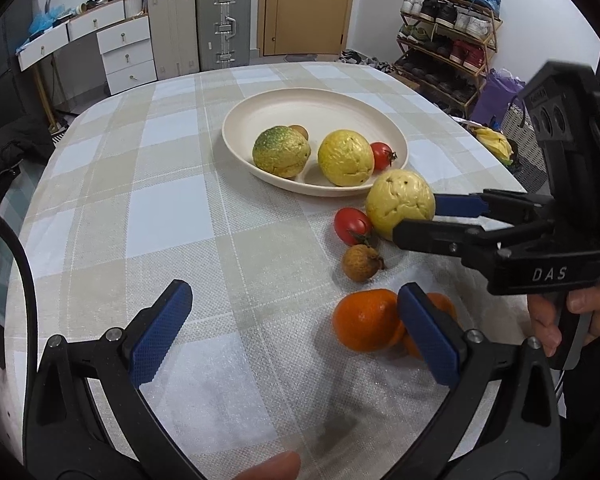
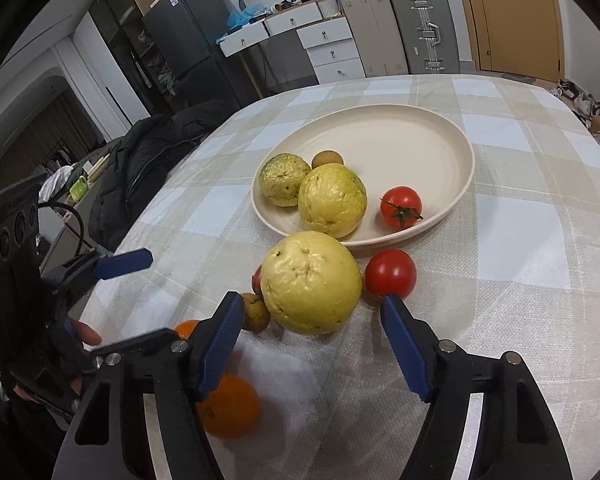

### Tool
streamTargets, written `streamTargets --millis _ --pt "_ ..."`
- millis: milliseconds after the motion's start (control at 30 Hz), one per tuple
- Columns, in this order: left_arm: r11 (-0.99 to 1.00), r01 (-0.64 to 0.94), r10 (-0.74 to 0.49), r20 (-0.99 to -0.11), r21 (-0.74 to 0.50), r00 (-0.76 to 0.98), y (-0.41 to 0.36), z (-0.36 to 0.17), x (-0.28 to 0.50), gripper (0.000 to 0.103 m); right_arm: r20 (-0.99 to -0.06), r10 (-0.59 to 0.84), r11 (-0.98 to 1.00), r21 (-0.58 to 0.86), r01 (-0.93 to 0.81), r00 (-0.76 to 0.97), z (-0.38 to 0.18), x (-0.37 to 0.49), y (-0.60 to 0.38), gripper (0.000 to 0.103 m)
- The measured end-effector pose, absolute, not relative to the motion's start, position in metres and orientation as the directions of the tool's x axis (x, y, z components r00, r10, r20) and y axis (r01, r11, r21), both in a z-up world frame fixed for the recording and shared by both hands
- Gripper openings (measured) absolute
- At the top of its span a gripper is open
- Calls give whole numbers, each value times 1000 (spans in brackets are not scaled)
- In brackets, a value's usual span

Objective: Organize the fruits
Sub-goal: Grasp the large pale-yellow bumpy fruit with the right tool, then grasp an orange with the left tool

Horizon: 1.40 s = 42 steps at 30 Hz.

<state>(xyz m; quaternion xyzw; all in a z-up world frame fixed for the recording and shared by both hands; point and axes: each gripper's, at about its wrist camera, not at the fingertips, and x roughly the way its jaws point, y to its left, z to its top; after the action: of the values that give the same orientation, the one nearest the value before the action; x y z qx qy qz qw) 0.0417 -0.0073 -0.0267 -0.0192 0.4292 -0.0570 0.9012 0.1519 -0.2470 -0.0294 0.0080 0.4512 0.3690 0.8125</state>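
A cream plate (image 1: 284,100) (image 2: 420,128) holds a green-yellow guava (image 1: 281,152), a yellow guava (image 1: 345,158), a small brown fruit (image 1: 300,131) and a tomato (image 1: 382,155). On the cloth beside the plate lie a pale yellow guava (image 1: 398,202) (image 2: 311,282), tomatoes (image 1: 352,225) (image 2: 390,274), a brown longan (image 1: 359,263) and two oranges (image 1: 366,319) (image 2: 228,406). My right gripper (image 2: 312,320) (image 1: 414,216) is open, its fingers on either side of the pale guava, not touching. My left gripper (image 1: 292,320) is open and empty above the cloth, near the oranges.
The table wears a beige and white checked cloth (image 1: 172,200). Bananas (image 1: 494,144) lie at its right edge. A black jacket (image 2: 148,168) hangs at the left side. Suitcases, drawers and a shoe rack stand behind.
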Motion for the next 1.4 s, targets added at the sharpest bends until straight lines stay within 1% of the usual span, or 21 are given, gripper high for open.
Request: streamTargets --millis 67,100,167,267,333,400,633,867,967,1100,1167,1233,1267,1300,1333,1367,1400 --pt "992 94 -125 -776 -85 618 -9 -29 42 103 -727 609 727 352 -590 316 -28 153 -245 71" --pt "991 96 -129 -777 -88 616 -9 -29 42 103 -730 606 729 349 -589 317 -27 153 -244 68" --pt "991 103 -133 -780 -88 611 -9 -30 42 103 -734 599 732 343 -589 318 -27 152 -242 66" --pt "989 115 -147 -781 -97 607 -9 -30 41 100 -738 588 741 326 -587 331 -27 152 -241 60" --pt "984 125 -174 -782 -124 599 -8 -30 42 92 -743 577 747 313 -587 338 -27 151 -239 55" --pt "982 134 -189 -782 -135 594 -7 -29 41 90 -744 572 749 302 -590 345 -26 150 -238 54" --pt "981 142 -190 -779 -131 597 -7 -26 39 90 -735 581 739 299 -603 348 -24 141 -251 53" --pt "977 169 -205 -789 -130 579 -14 -29 38 90 -724 602 736 338 -586 337 -29 131 -277 53" --pt "978 177 -194 -800 -112 568 -19 -34 39 88 -718 610 733 352 -582 335 -29 131 -282 53" --pt "976 183 -205 -799 -120 566 -19 -36 39 88 -720 608 736 352 -578 336 -28 132 -286 53" --pt "973 185 -218 -800 -136 559 -17 -37 39 86 -719 609 735 354 -578 335 -28 132 -287 53" --pt "966 195 -253 -797 -172 548 -15 -38 40 77 -719 609 735 353 -578 335 -28 132 -287 54" --pt "961 198 -269 -796 -191 542 -14 -38 40 76 -719 609 736 354 -578 336 -28 132 -287 53" --pt "956 205 -289 -793 -210 536 -13 -38 39 69 -718 609 736 354 -578 336 -28 132 -287 53" --pt "947 218 -317 -787 -235 530 -13 -38 39 60 -719 609 736 354 -578 336 -28 132 -287 54" --pt "940 229 -339 -782 -254 523 -13 -38 39 56 -719 609 736 354 -577 335 -28 132 -287 54" --pt "934 236 -354 -778 -268 519 -13 -38 39 49 -718 609 736 354 -578 335 -28 132 -287 54"
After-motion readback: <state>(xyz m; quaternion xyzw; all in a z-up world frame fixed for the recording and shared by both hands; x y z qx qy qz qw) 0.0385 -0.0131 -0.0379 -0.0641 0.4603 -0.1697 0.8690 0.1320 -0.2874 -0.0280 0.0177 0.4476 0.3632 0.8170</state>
